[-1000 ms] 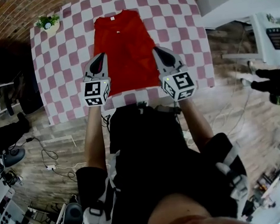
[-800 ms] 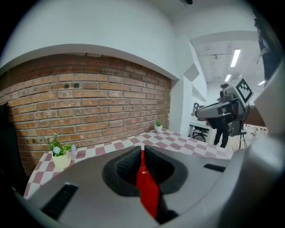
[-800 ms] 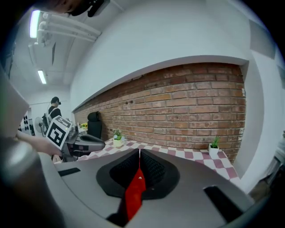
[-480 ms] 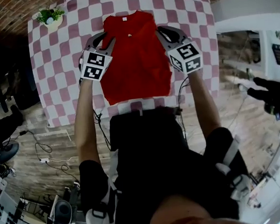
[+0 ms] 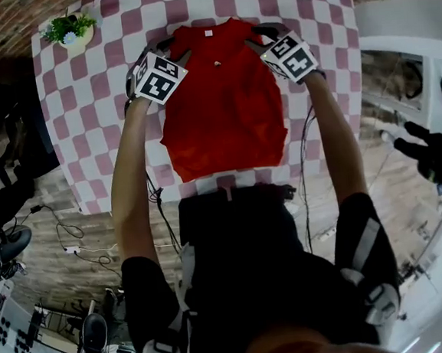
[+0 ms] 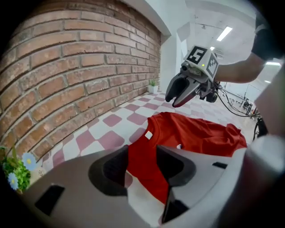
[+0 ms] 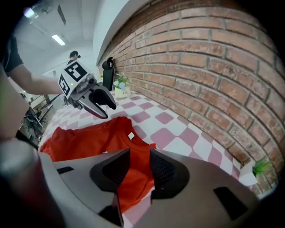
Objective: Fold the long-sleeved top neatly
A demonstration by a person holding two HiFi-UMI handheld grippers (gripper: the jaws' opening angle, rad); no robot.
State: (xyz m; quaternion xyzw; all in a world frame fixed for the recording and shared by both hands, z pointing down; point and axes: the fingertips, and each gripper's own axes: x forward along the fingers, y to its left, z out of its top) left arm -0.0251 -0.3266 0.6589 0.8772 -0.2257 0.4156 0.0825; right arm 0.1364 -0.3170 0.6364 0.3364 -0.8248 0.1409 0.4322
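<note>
We see the red long-sleeved top (image 5: 221, 106) lying flat mid-counter (image 5: 84, 107) on the pink-and-white check cloth, with its collar (image 5: 207, 32) at the far end and its hem at the near edge.

The left hand-held gripper (image 5: 170, 50) is over the far left shoulder of the top. Its jaws have just been opening and stand partly apart. In its own view we see red cloth through the gap, and the pads (image 6: 115, 164) are not pressing on it.

The right hand-held gripper (image 5: 261, 38) is over the far right shoulder. Its jaws have also just been opening and stand partly apart. The red shoulder shows between the pads (image 7: 161, 168), unpinched. We cannot tell whether either tip touches the cloth.

A potted plant (image 5: 70, 31) sits at the far left corner of the counter. A brick wall (image 6: 67, 67) runs along the far side.
</note>
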